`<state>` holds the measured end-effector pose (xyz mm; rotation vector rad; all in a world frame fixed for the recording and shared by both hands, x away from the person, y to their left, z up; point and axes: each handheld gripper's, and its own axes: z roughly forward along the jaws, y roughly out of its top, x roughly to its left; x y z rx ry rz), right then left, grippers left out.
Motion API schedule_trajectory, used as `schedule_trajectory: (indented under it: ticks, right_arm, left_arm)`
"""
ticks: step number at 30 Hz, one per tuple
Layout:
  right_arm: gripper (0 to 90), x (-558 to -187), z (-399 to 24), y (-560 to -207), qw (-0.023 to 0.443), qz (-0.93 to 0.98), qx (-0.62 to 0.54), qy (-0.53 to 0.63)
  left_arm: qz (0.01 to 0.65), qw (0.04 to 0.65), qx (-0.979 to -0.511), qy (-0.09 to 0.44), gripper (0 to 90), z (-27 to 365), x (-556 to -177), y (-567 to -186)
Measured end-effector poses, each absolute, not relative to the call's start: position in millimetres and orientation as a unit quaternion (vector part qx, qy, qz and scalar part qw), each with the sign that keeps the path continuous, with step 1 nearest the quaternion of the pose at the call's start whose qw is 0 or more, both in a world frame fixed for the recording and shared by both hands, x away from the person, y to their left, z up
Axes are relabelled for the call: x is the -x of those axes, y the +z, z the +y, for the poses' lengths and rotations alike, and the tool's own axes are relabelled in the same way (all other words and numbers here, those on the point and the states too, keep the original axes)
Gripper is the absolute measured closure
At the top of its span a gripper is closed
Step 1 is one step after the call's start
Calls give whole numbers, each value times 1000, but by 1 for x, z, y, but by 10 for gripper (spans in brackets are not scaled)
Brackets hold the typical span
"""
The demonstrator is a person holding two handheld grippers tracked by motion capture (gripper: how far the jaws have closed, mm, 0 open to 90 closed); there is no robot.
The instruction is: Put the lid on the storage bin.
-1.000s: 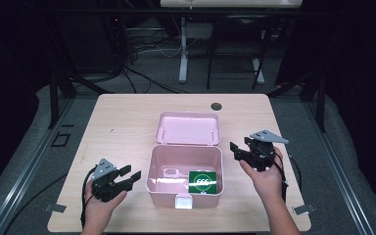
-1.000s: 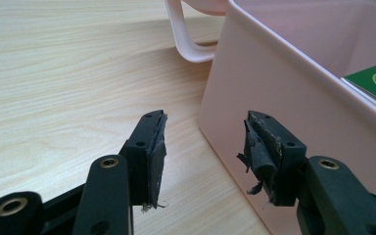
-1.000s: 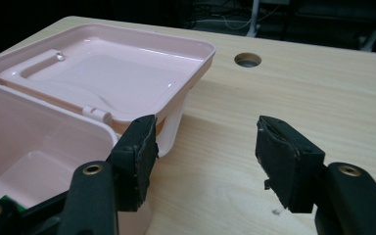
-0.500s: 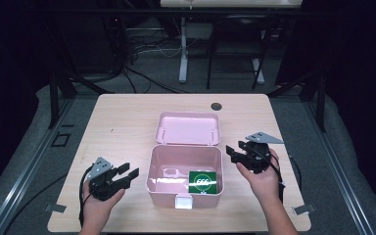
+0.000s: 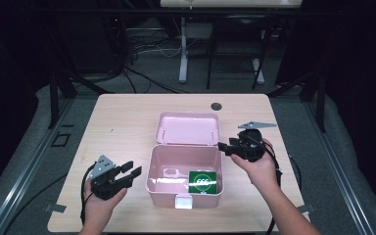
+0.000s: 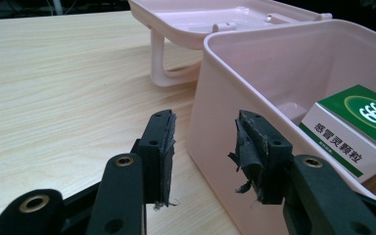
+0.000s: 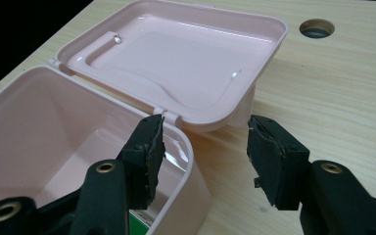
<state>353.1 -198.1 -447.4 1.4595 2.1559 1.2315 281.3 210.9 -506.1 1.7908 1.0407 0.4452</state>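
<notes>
A pink plastic box (image 5: 185,176) sits near the front middle of the light wooden tabletop (image 5: 122,127), its hinged lid (image 5: 188,128) thrown fully back and lying flat behind it. Inside the box, against its right wall, lies a green and white carton (image 5: 203,181) with a white oval logo and Chinese print along its white side. A small pale latch (image 5: 183,201) projects from the box's front wall. Behind the lid, near the far edge of the tabletop, is a round cable hole (image 5: 216,105).

The left claw (image 5: 127,173) is held by the person's left hand (image 5: 98,203) just left of the box, low over the tabletop and pointing toward the box's left wall. Its jaws are spread with nothing between them; in the left gripper view the left claw (image 6: 203,147) has its frayed black pads (image 6: 248,147) apart, one jaw lined up with the box's near corner, though whether it touches the wall cannot be told.

The right claw (image 5: 226,147) is held by the right hand (image 5: 255,166) at the box's right rear corner, by the hinge. Its jaws are also spread and empty. In the right gripper view the right claw (image 7: 203,147) straddles that corner: one jaw hangs over the box's interior, the other over bare tabletop outside, with the lid's edge just ahead.
</notes>
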Motion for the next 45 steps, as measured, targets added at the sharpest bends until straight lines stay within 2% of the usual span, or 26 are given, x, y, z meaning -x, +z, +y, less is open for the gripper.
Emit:
schedule_trajectory:
  ticks: [19,26,33,45]
  right_arm:
    - [492,-386,-186,-416,124,771,-514,356]
    - [512,-402,-182,-407,115,772,-526,338]
    - [559,-412,-175,-406,94,779,-531,321]
    - [600,-431,-169,-411,77,776,-551,296]
  left_arm:
    - [394,520,-742,154,621,198,-272,-483]
    - [386,511,-754,147,645,192,-271,-484]
    - [377,496,-769,143,700,186,-271,-488]
    - [371,489,-774,153,722,181,-270,-491]
